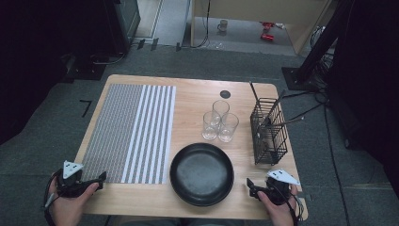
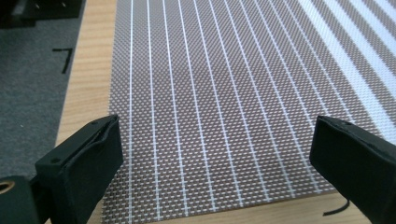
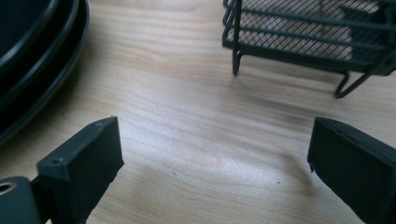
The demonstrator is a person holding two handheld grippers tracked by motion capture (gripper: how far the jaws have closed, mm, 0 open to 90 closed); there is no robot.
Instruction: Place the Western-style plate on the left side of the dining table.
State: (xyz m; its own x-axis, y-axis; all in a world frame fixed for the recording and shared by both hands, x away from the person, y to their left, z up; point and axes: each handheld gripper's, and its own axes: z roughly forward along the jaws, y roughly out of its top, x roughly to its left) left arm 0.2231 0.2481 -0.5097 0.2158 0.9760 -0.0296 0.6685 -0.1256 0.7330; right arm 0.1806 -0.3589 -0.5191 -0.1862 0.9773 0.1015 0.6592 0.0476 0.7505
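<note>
**Wood table set with mat, plate, rack and glasses; both grippers waiting open**

Pale wood is what we are looking at first: a table (image 1: pixel 197 101) seen from above. On its left half we are seeing a long woven placemat (image 1: pixel 129 132), its long axis running away from us. At the near centre a black plate (image 1: pixel 201 173) is lying flat. Right of it a black wire rack (image 1: pixel 269 129) is standing upright with utensils (image 1: pixel 275 115) in it, and three clear glasses (image 1: pixel 219 121) are clustering beyond the plate.

The left gripper (image 1: pixel 96 180) is resting at the mat's near left corner, jaws spread wide and holding nothing. The right gripper (image 1: pixel 250 187) is sitting at the near edge, jaws equally wide and empty, pointing towards the gap between the plate on its left and the rack ahead on its right. We are judging the right hand nearer to both.
</note>
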